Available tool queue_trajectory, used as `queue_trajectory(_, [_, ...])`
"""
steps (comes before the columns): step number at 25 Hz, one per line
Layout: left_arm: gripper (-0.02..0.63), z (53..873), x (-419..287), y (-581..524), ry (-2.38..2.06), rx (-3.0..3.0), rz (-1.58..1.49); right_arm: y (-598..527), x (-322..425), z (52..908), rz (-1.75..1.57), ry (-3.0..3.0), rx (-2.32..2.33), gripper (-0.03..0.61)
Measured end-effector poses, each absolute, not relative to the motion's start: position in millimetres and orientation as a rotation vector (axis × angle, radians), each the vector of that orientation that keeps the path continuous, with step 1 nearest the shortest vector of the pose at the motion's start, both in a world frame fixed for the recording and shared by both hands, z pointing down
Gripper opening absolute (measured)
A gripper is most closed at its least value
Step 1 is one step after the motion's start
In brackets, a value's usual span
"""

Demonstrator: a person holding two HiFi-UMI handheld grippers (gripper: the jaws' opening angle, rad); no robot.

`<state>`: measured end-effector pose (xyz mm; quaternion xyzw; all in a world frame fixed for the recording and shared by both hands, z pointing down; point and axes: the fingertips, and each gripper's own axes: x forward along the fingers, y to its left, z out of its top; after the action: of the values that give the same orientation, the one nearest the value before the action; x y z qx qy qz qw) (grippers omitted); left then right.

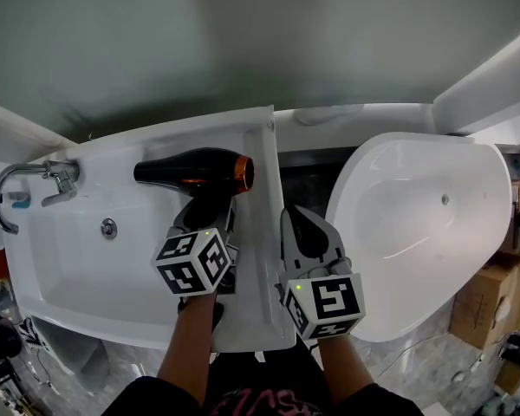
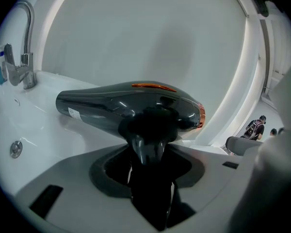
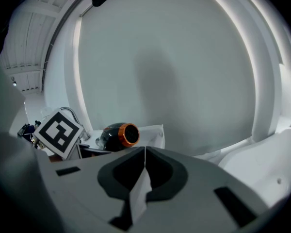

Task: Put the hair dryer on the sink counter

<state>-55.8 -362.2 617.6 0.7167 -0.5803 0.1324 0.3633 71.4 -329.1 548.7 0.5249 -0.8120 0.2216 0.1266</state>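
From the head view, the hair dryer (image 1: pixel 191 170) lies on the sink counter (image 1: pixel 258 241) behind the basin. Its long axis runs left to right, the narrow end towards the faucet (image 1: pixel 35 176) and the orange-ringed end near the counter's right edge. The right gripper (image 1: pixel 302 224) hangs over the dark gap beside the bathtub (image 1: pixel 416 232).

In the left gripper view, the left gripper (image 2: pixel 153 154) has its jaws clamped on the black handle.

In the right gripper view, the jaws are pressed together, empty, with a bare wall ahead.
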Motion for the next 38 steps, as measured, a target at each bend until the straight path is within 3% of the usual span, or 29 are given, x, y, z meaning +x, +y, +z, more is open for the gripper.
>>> queue_trajectory(22, [0.209,646.7,-48.6,-349.2,-1.439,1.808,0.606,-324.1,74.0,552.2,0.662,-2.357,1.523,0.021])
queue_trajectory(38, [0.235,620.8,-57.7,-326.8,-1.473,1.877,0.564,-314.2,65.1,535.0,0.635,-2.398,1.521,0.021])
